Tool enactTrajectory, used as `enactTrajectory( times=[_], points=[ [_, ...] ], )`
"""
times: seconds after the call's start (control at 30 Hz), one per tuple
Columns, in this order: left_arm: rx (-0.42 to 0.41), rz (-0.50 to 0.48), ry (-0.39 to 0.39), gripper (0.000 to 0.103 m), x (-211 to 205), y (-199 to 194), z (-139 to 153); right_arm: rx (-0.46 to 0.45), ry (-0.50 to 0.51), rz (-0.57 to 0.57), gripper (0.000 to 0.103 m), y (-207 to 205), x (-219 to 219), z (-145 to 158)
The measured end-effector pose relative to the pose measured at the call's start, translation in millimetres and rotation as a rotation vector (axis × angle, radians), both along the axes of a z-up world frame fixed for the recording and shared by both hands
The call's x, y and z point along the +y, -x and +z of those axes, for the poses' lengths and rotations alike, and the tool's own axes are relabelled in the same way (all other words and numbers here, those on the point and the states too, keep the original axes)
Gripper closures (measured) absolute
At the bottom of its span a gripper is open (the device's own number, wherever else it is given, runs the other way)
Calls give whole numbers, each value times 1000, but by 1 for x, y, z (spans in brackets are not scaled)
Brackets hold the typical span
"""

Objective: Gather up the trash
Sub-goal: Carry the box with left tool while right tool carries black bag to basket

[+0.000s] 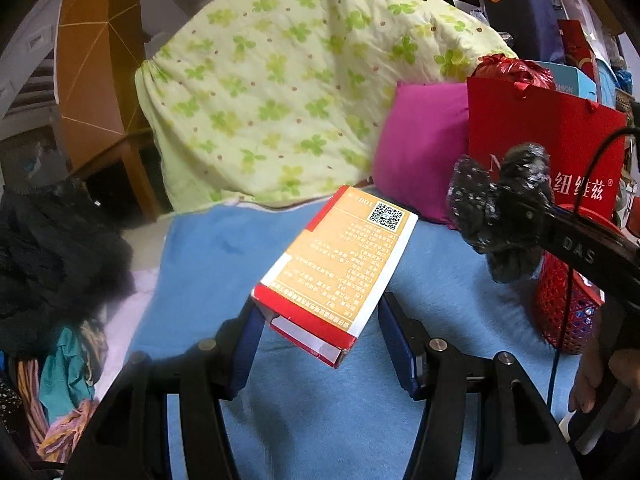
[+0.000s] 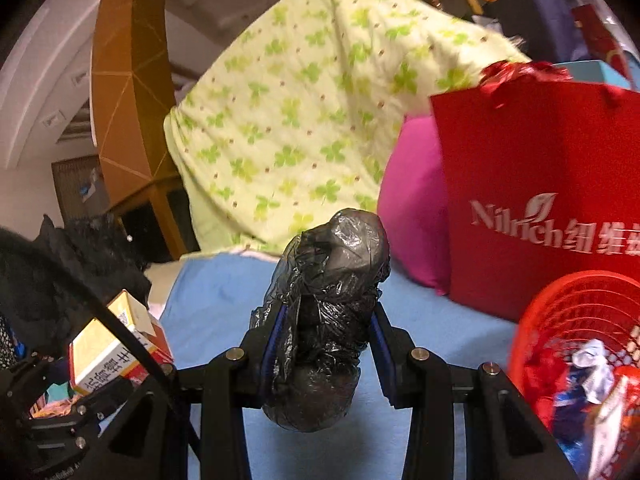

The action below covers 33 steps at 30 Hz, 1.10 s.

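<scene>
Transport step in hand. Left gripper (image 1: 320, 320) clamps the orange-and-red cardboard carton (image 1: 336, 268); right gripper (image 2: 326, 344) clamps the crumpled black plastic bag (image 2: 328, 312). Next: release both into the red mesh basket (image 2: 560, 312).

One cardboard box (image 1: 336, 268), one black plastic bag bundle (image 2: 324, 320), one red basket (image 2: 576, 320), one red paper bag (image 2: 540, 200), one magenta pillow (image 1: 420, 148)

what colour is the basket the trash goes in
Red, an openwork plastic basket; it shows best in the right wrist view.
</scene>
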<state>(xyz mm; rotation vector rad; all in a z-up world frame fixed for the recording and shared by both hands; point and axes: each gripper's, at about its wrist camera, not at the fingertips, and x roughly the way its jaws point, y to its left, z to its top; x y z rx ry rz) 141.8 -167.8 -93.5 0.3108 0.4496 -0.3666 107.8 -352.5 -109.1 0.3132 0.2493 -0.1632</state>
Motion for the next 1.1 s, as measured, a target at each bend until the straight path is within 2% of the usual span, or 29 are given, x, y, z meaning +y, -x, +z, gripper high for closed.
enactTrajectory(
  times=[0.4,0.73,1.1],
  points=[
    [-50,-12,-18,43,-7,34,21,-119,42,-95,60,72,-7,10],
    [-58,-21,-36,43,-23,40,22,-129,57,-113,60,79,-18,12],
    [-51,-44,-62,43,-46,45,20,-150,23,-124,60,91,-37,13]
  ],
)
